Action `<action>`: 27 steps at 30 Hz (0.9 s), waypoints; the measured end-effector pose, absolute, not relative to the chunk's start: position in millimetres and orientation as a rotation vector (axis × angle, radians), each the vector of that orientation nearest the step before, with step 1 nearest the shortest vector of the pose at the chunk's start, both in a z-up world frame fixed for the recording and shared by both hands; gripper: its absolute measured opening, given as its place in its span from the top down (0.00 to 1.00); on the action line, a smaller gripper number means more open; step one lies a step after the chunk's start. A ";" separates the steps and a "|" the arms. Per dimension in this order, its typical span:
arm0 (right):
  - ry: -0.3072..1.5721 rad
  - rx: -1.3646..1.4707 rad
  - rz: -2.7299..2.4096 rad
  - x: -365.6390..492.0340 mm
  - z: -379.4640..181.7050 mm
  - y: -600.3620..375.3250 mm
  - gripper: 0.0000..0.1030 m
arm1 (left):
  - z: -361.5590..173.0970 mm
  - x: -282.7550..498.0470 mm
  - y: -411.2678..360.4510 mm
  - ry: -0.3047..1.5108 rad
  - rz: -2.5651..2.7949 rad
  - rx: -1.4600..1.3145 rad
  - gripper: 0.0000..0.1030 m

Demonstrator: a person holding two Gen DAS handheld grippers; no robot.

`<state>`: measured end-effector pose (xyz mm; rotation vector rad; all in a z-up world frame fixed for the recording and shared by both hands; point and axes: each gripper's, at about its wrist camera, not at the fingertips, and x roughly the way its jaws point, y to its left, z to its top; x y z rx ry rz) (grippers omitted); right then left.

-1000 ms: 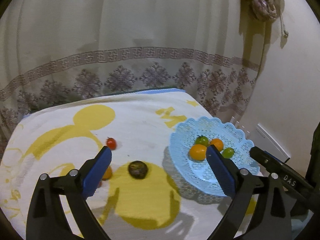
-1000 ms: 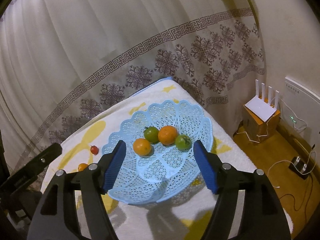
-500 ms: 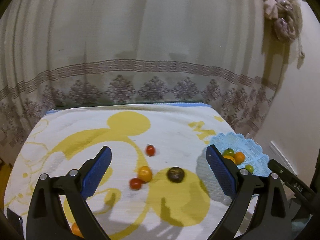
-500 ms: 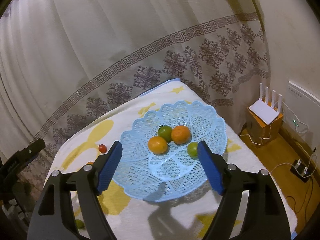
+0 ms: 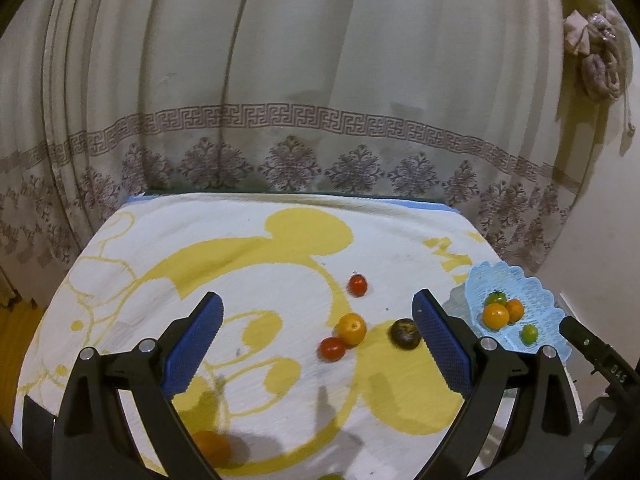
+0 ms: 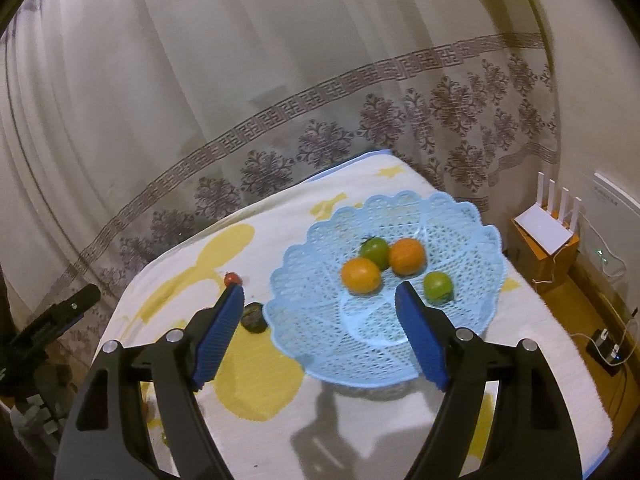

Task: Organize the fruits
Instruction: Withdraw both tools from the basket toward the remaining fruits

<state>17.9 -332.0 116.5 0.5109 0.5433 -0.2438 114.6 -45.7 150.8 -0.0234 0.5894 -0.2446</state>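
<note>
My left gripper (image 5: 318, 334) is spread wide and empty; right gripper (image 6: 320, 330) too, its jaws have just been opening with nothing between them. Loose fruit lies dead ahead of the left: orange (image 5: 351, 328) touching a red tomato (image 5: 332, 348), dark fruit (image 5: 405, 333) beside the right pad. Basket (image 6: 472, 316) sits off right, under my right tool. Left is nearer. Soft towel (image 5: 248, 280) on a bed, curtain (image 5: 280, 80) behind.

**Both grippers open, nothing held**

Your left gripper (image 5: 316, 320) tilts downward, its blue pads (image 5: 192, 344) spread wide with nothing gripped. Your right gripper (image 6: 320, 312) tilts down likewise; its jaws have just been opening, nothing clamped between them.
</note>
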 end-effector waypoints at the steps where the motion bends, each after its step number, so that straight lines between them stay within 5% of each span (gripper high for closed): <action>1: 0.549 0.507 -0.237 19.6 116.1 -327.8 0.23 | 149.7 114.5 -42.9 0.591 -0.242 -0.024 0.08; 27: 0.771 0.386 0.037 56.6 69.9 -194.9 0.23 | 75.2 95.5 44.7 0.746 -0.088 -0.029 0.08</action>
